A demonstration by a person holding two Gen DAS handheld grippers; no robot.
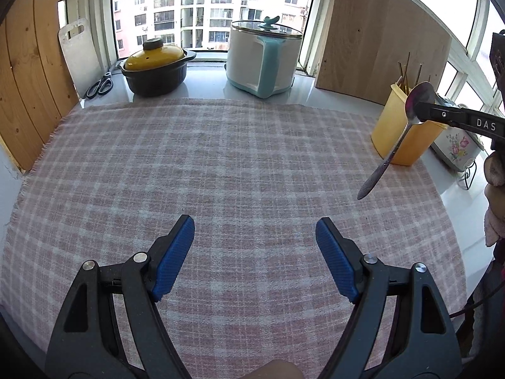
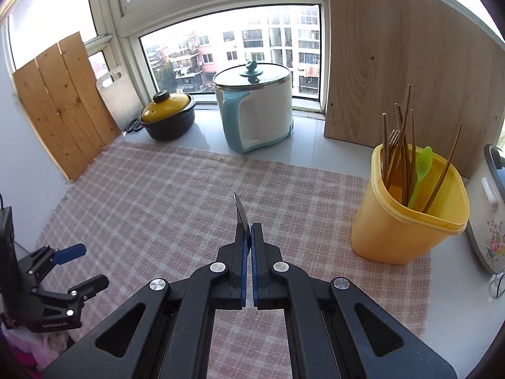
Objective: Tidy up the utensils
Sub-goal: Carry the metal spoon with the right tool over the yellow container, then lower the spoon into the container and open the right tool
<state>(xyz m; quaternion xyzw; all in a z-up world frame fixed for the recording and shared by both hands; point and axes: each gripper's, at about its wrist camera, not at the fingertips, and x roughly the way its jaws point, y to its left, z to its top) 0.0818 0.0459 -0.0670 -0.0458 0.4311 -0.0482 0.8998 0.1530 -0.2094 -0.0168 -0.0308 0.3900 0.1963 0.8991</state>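
Note:
My right gripper is shut on a metal spoon, holding it near the bowl; the handle hangs down over the checked cloth. In the right wrist view only the spoon's edge shows between the pads. A yellow utensil holder stands to the right, with chopsticks, a fork and a green spoon in it. The holder also shows in the left wrist view, just behind the held spoon. My left gripper is open and empty above the cloth; it also shows in the right wrist view at lower left.
A pink checked cloth covers the counter. At the back stand a black pot with yellow lid, a white and teal pot, scissors and a cutting board. Wood panels flank the window. A floral appliance stands right of the holder.

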